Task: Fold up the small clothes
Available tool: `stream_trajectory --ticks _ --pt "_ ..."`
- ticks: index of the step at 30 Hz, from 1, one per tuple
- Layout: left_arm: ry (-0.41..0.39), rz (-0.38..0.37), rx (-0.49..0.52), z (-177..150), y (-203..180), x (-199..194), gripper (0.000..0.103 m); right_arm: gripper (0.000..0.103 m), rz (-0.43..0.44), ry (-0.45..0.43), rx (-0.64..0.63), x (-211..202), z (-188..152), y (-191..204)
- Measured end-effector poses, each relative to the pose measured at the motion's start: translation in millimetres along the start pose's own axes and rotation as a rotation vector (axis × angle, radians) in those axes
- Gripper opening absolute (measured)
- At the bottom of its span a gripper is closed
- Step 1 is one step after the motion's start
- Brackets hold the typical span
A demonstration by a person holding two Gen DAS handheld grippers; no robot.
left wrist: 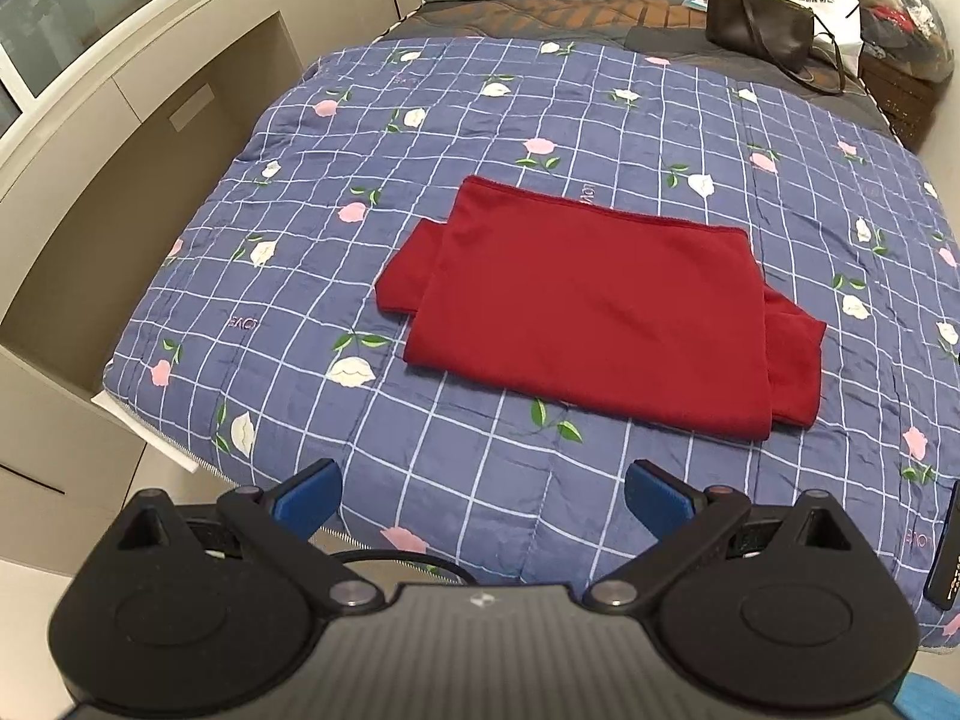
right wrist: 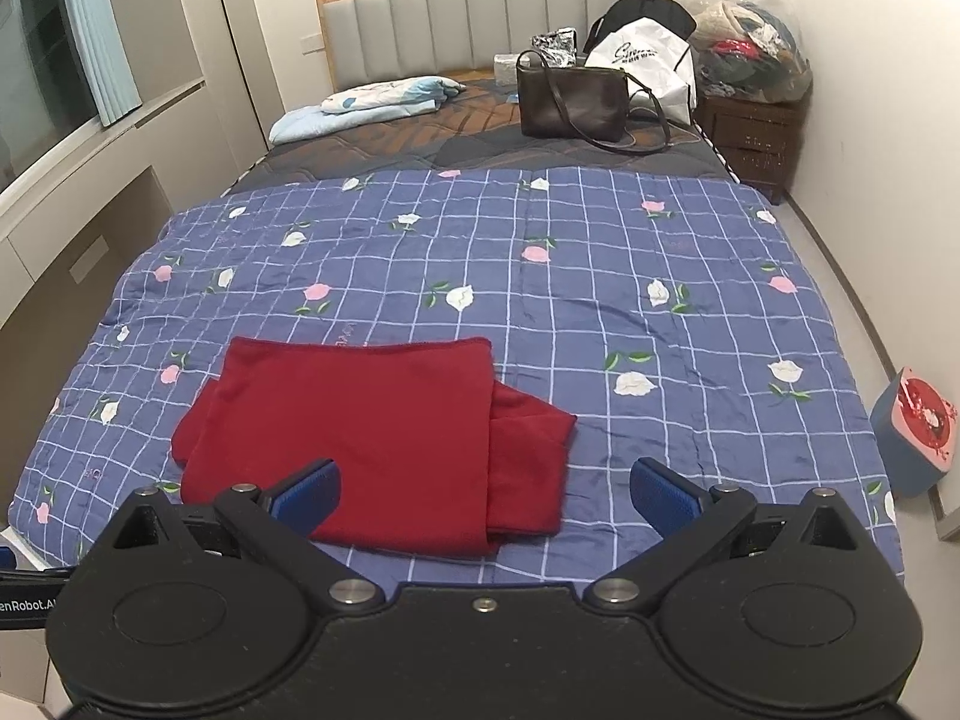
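The red garment (left wrist: 591, 306) is laid folded on the checked quilt (left wrist: 420, 138), ahead of and untouched by the left gripper (left wrist: 483, 501) and right gripper (right wrist: 485, 498), both held spread wide and empty.

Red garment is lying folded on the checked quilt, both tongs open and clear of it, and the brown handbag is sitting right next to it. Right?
Not quite: the brown handbag sits far up the bed near the headboard, well apart from the red garment, as the right wrist view shows. The garment does lie folded on the checked quilt, with left tongs and right tongs open and clear.
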State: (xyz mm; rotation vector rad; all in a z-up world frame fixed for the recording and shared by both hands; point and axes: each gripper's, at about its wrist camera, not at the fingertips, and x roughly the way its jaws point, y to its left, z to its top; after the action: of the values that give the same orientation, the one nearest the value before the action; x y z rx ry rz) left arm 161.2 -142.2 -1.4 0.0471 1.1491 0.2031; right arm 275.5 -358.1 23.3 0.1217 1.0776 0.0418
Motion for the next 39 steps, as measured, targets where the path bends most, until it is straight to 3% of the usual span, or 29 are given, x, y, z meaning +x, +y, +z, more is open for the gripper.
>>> stream_trajectory --ticks 10,22,33,39 --pt "0.026 0.002 0.03 -7 -10 0 0.102 0.102 0.001 0.053 0.037 6 -8 -15" --pt "0.077 -0.007 0.053 1 12 20 0.102 0.102 -0.011 0.099 0.029 20 -6 12" --pt "0.078 -0.075 0.132 65 47 65 0.102 0.102 -0.087 0.108 0.049 55 19 68" --pt "0.068 -0.109 0.167 103 65 87 0.102 0.102 -0.111 0.155 0.039 77 32 105"
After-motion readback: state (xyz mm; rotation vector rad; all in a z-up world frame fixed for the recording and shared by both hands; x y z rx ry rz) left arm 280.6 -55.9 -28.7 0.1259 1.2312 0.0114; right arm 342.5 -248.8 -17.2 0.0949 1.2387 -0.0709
